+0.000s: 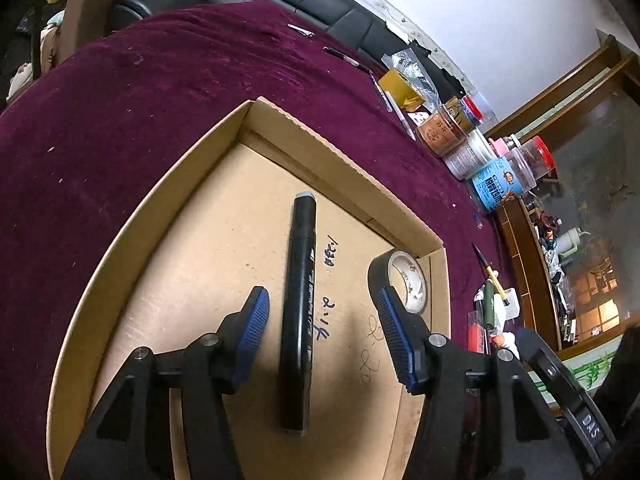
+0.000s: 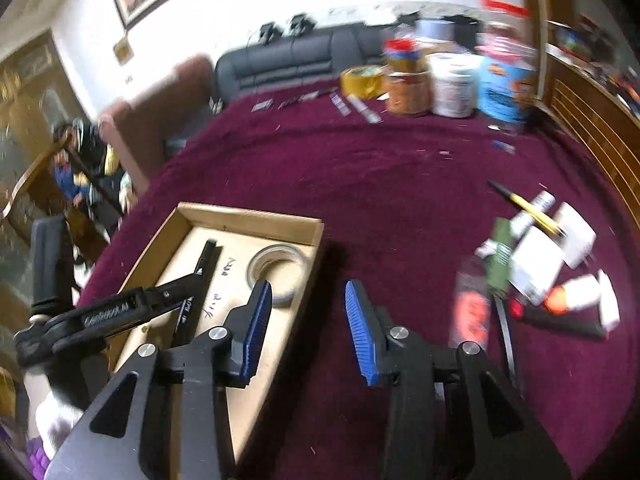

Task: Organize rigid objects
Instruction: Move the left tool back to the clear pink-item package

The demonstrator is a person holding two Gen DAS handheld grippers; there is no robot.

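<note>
Hovering over a shallow brown cardboard tray [image 1: 276,128], the left gripper [image 1: 324,312] has its blue ribbed fingers spread wide and holds nothing. A long black marker pen [image 1: 299,300] lies flat on the tray floor between the two fingers, touching neither; its near end runs under the gripper body and is partly in shadow. A roll of black tape with a white core [image 1: 404,280] stands on edge in the tray's right corner, and the right finger hides its lower left rim. Handwriting on the tray floor is too small to read.

The right gripper [image 2: 308,320] is also spread and empty, above the tray's right edge and the dark red velvet tablecloth [image 2: 400,200]. Its view is blurred by motion. There the same tray [image 2: 248,216] shows the marker [image 2: 204,264], partly covered by the left gripper's black frame [image 2: 120,312], and the tape roll [image 2: 276,272], partly behind the left fingertip.

To the right, well apart from the tray, lies a loose heap: a yellow-and-black pen [image 2: 524,208], white blocks, a green stick and an orange-tipped item, all too smeared to name. At the table's far edge stand jars and tins [image 2: 452,80] beside a yellow tape roll [image 2: 360,80]; their labels cannot be read.
</note>
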